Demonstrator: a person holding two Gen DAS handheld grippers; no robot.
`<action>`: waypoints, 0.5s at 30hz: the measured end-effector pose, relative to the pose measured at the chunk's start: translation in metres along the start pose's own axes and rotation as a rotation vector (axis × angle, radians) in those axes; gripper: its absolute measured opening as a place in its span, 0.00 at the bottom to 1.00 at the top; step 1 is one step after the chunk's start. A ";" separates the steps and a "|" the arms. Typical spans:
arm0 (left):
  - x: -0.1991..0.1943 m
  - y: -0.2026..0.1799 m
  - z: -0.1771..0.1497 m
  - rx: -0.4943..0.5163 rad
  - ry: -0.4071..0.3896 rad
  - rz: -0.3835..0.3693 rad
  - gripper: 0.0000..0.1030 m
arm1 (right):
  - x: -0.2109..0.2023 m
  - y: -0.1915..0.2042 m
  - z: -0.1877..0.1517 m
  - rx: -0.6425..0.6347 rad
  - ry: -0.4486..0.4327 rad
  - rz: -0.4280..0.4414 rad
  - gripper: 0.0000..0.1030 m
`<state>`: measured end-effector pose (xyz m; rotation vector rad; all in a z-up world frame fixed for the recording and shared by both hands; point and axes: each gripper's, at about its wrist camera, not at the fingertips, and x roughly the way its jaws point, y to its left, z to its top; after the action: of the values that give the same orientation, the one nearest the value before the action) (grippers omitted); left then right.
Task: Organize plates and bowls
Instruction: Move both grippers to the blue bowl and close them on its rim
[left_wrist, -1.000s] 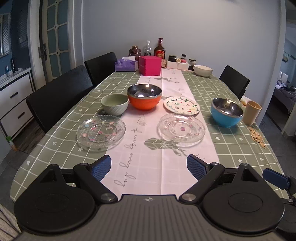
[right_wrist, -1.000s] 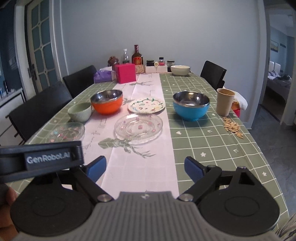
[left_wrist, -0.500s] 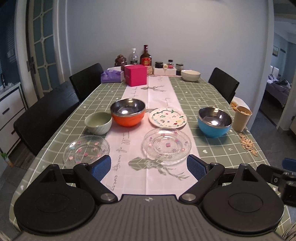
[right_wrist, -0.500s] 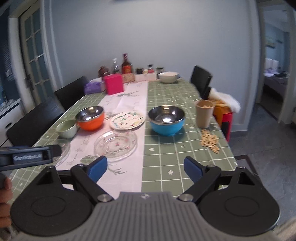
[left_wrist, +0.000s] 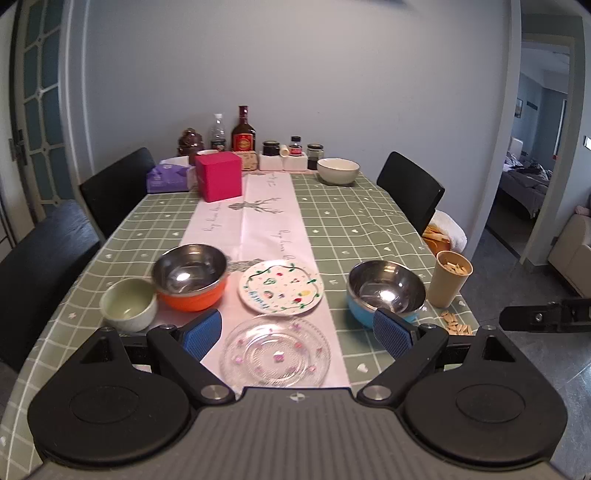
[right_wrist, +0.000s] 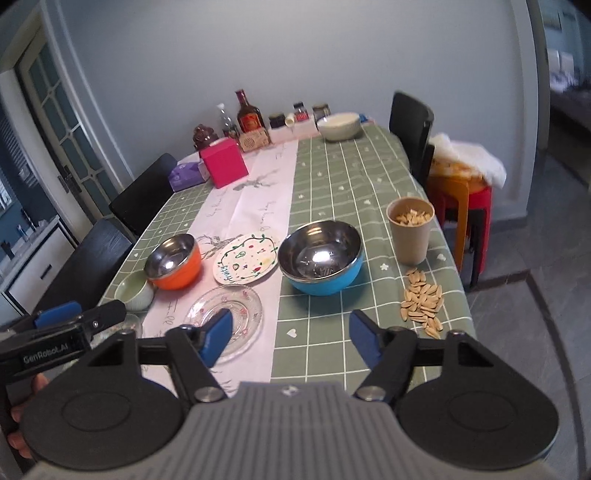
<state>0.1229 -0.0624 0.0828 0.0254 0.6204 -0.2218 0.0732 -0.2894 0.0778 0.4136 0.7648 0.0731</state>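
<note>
On the table's pale runner lie a clear glass plate (left_wrist: 275, 356) and, behind it, a painted white plate (left_wrist: 280, 287). An orange bowl (left_wrist: 190, 280) and a small green bowl (left_wrist: 128, 303) stand to their left, a blue bowl (left_wrist: 386, 291) to the right. My left gripper (left_wrist: 297, 330) hangs open above the glass plate and holds nothing. My right gripper (right_wrist: 291, 338) hovers in front of the blue bowl (right_wrist: 320, 258), right of the glass plate (right_wrist: 225, 317). Its jaws are closing with nothing between them.
A tan cup (right_wrist: 410, 229) of seeds stands right of the blue bowl, with loose seeds (right_wrist: 423, 302) near the table's right edge. A white bowl (left_wrist: 338, 170), a pink box (left_wrist: 218, 176), bottles and jars fill the far end. Black chairs (left_wrist: 40, 266) line both sides.
Both grippers have moved to the right and risen, so the dishes sit lower and further left in view. The right gripper's jaws have narrowed. The second glass plate has left the left wrist view.
</note>
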 end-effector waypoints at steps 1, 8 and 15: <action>0.011 -0.003 0.005 0.007 0.002 -0.005 1.00 | 0.010 -0.008 0.009 0.034 0.014 0.005 0.55; 0.095 -0.022 0.016 0.025 0.036 -0.015 1.00 | 0.080 -0.043 0.054 0.138 0.052 -0.052 0.32; 0.168 -0.040 0.004 0.005 0.148 -0.025 1.00 | 0.144 -0.061 0.055 0.114 0.067 -0.120 0.16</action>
<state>0.2491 -0.1349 -0.0097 0.0394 0.7675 -0.2472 0.2099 -0.3335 -0.0057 0.4749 0.8608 -0.0695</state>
